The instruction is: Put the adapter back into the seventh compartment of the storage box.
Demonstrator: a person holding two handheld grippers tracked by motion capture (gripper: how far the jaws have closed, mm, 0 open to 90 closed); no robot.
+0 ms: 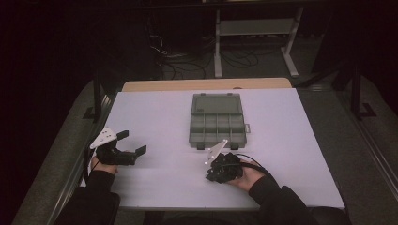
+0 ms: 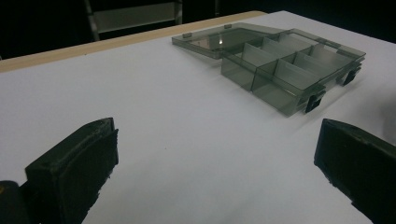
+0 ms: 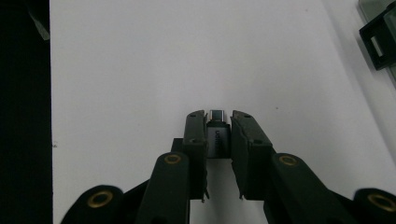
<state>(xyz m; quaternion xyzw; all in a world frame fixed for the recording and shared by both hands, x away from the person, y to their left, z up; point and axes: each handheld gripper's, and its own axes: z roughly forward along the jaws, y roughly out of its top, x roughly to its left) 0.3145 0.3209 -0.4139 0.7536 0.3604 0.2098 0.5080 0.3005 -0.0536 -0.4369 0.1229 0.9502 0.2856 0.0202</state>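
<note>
Between the two black pads of the right gripper (image 3: pixel 218 140) sits a small grey adapter (image 3: pixel 217 133) with a metal plug end. The pads press on both of its sides, so the right gripper is closed on it, just above the white surface (image 3: pixel 140 70). Some letters are printed on the adapter, but they are too small to read.

From the high view, the right gripper (image 1: pixel 220 169) is at the near edge of the surface, just in front of the compartment box (image 1: pixel 218 121). This box is of smoky transparent plastic. Its lid (image 2: pixel 219 39) lies open and flat behind it, and its dividers form several compartments. As far as I can see, all compartments are empty.

The left gripper (image 1: pixel 129 143) hovers at the left side, well apart from the box. Its jaws stand wide open and hold nothing.

My judgement: the picking up is done, because the adapter is already firmly held. What is left is to carry it over the front wall of the box, to release it into one compartment, and perhaps to close the lid afterwards. The left gripper has no part in the work yet.
</note>
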